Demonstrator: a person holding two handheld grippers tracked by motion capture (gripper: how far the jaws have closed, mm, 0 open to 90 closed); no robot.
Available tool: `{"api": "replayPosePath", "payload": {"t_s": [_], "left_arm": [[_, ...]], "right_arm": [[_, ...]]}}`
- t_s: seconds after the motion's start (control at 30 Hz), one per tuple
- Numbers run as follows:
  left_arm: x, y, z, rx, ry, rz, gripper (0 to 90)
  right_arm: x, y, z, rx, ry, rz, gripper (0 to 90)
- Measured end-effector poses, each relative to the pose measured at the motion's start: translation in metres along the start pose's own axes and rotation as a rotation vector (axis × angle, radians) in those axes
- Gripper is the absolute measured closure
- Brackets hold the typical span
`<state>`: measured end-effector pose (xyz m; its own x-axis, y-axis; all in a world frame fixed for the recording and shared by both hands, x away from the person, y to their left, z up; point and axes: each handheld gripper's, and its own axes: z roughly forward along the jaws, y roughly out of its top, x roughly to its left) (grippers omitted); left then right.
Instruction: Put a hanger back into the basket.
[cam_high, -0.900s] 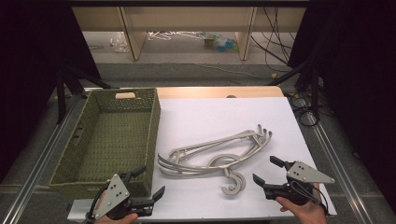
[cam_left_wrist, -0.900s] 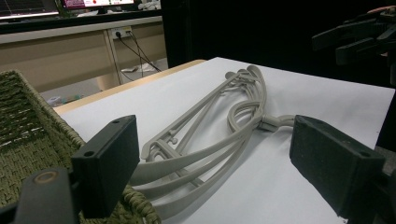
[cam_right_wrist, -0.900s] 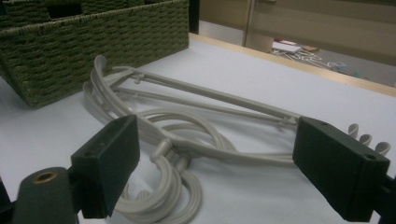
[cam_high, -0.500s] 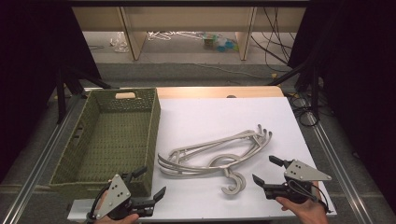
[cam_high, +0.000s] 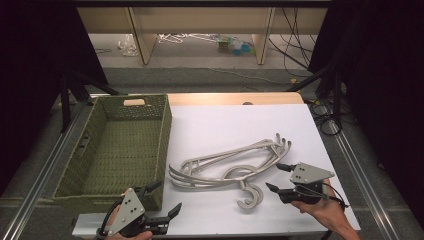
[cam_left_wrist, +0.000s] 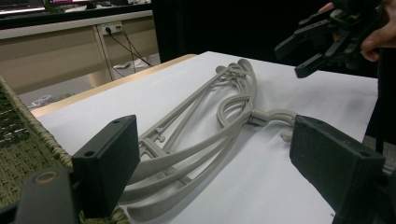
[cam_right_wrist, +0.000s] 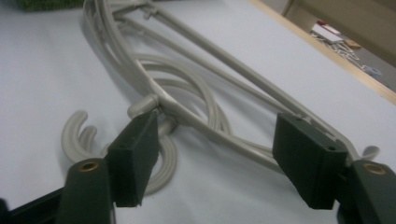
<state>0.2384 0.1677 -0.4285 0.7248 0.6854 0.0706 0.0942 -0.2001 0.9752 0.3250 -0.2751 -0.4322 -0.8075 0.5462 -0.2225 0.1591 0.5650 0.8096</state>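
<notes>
Both grippers' fingers spread, empty | right gripper (cam_high: 276, 176) beside hangers (cam_high: 231, 164) | left gripper (cam_high: 165, 198) near basket (cam_high: 165, 131)

Lab: black curtains (cam_high: 35, 60), railed white table (cam_high: 240, 125), loose floor cables (cam_high: 287, 37).

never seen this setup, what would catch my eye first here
A tangle of grey plastic hangers lies mid-table on the white sheet, hooks toward the near edge. Left of it stands an empty green woven basket. An open right gripper sits just right of the hangers, and an open left gripper waits by the basket's near corner.
</notes>
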Motion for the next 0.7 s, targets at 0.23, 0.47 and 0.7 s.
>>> {"api": "replayPosePath", "payload": {"t_s": [0.23, 0.47, 0.7], "left_arm": [[-0.007, 0.001, 0.002, 0.010, -0.015, 0.017, 15.8], [-0.010, 0.000, 0.004, 0.019, -0.025, 0.018, 15.8], [-0.009, -0.001, 0.005, 0.015, -0.029, 0.014, 15.8]], "right_arm": [[-0.006, 0.007, 0.032, 0.117, 0.042, -0.156, 41.8], [-0.012, 0.007, 0.056, 0.195, 0.068, -0.226, 46.5], [-0.015, 0.005, 0.067, 0.243, 0.075, -0.304, 49.4]]}}
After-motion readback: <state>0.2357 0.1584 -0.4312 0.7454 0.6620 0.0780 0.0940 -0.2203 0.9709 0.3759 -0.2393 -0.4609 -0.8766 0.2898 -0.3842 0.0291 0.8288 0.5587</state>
